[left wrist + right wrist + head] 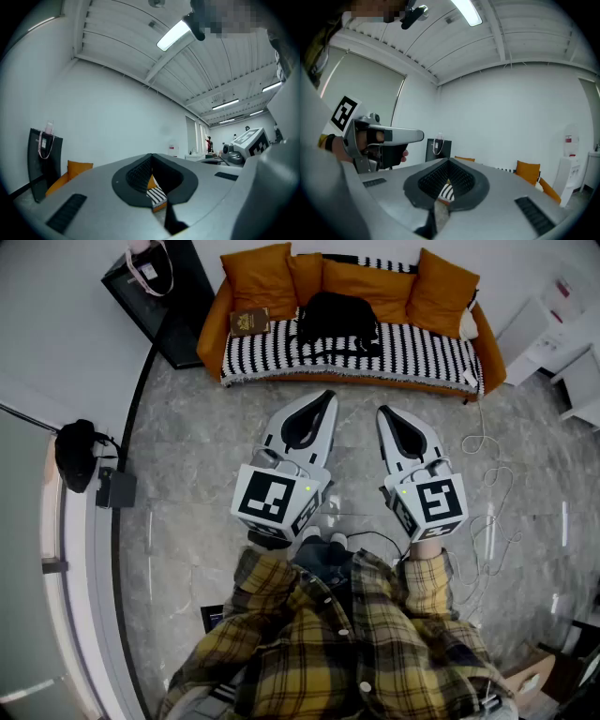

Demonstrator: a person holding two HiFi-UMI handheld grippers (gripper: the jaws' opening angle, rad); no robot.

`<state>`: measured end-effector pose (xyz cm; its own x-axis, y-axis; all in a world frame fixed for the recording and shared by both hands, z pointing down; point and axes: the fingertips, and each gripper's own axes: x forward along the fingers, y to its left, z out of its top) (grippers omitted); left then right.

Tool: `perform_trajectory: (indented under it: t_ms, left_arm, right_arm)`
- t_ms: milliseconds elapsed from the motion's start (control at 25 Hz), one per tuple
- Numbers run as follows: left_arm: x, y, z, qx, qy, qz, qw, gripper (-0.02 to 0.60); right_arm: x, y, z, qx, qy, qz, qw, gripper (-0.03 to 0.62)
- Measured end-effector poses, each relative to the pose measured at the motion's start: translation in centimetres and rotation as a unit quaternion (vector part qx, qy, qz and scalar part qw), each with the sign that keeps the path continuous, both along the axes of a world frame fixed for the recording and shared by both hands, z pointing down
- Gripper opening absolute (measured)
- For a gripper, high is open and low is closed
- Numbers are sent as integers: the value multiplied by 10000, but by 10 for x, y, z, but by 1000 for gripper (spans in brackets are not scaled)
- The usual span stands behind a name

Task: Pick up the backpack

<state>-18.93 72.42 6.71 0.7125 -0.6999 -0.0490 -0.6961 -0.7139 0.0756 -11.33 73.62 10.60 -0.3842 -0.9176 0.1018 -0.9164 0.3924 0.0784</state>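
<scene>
A black backpack [337,320] lies at the middle of the seat of an orange sofa [212,332], resting on the sofa's black-and-white striped cover [422,351] and leaning against the orange cushions [361,279] along the sofa's back. In the head view its long axis runs along the sofa's length, from arm to arm, and one strap trails toward the sofa's front edge; which end is its top cannot be told from here. A flat brown item [249,321] sits on the seat between the backpack and the sofa's left arm. A person in a yellow plaid shirt [347,652] stands on the grey marble floor [187,521] in front of the sofa, well apart from it, holding the left tongs [328,396] and the right tongs [382,412] side by side, both aimed level at the sofa's middle. Each gripper view shows its own jaws drawn fully together at the tips with nothing gripped; only a sliver of the striped cover and orange upholstery shows through the opening behind the tips. A tall black stand [155,292] with a small pale bag hanging on it is just beyond the sofa's left arm, and a white cable [483,442] loops across the floor near the sofa's right end.
</scene>
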Motion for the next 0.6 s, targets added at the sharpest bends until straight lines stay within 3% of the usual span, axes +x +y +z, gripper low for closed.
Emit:
perform_trajectory:
  t_ms: [600]
  left_arm:
    - [13,19,-1,94,-12,-137,9999,17]
  right_arm:
    - [17,18,3,-26,-94,0,10000,15]
